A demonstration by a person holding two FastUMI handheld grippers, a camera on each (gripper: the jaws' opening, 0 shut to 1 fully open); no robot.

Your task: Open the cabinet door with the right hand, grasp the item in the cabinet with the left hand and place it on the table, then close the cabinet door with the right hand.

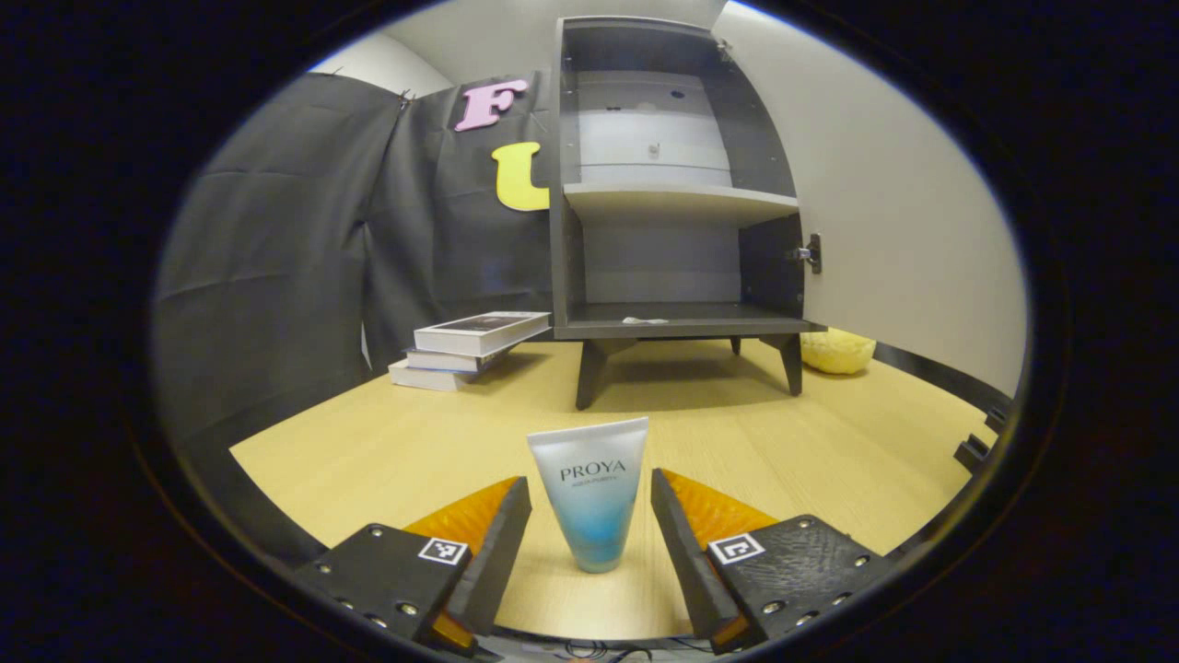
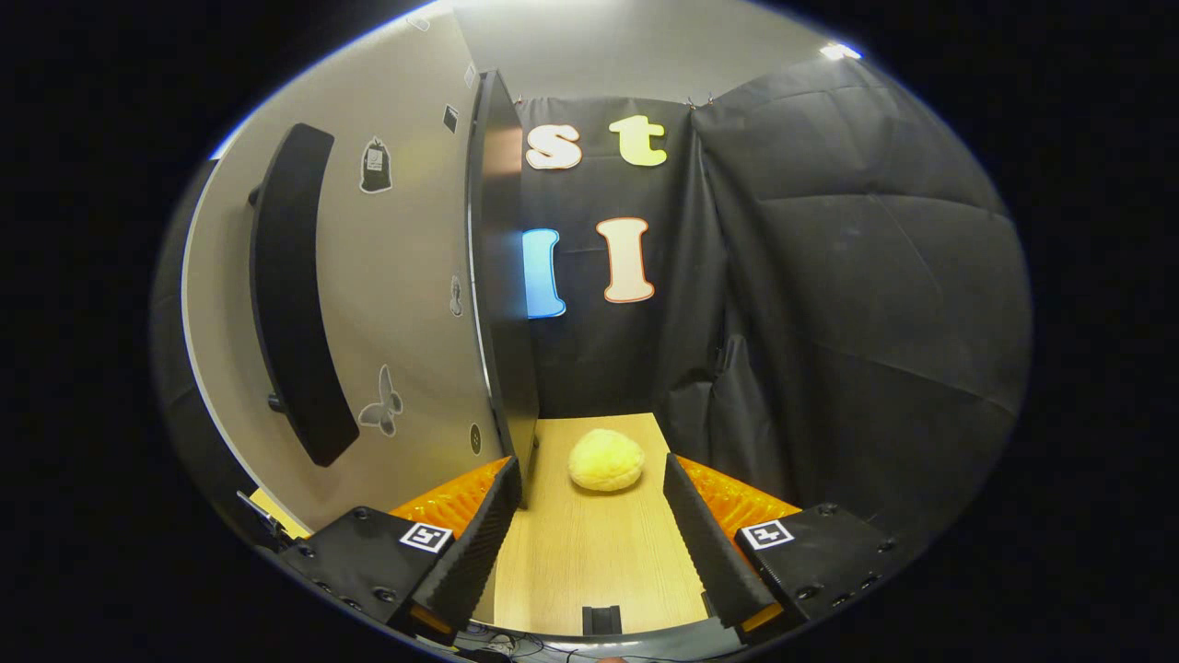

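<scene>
Tube [image 1: 590, 502] marked PROYA stands on table [image 1: 368, 451], untouched between spread left gripper [image 1: 590, 525] fingers. Right gripper [image 2: 592, 516] spread, beside open door [image 2: 502, 276] edge.

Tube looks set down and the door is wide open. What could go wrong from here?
The tube stands upright on its narrow cap between the left gripper's open fingers; a brush on retreat could topple it. The right gripper sits by the open cabinet door's edge, off the handle; a loose push might slip.
</scene>
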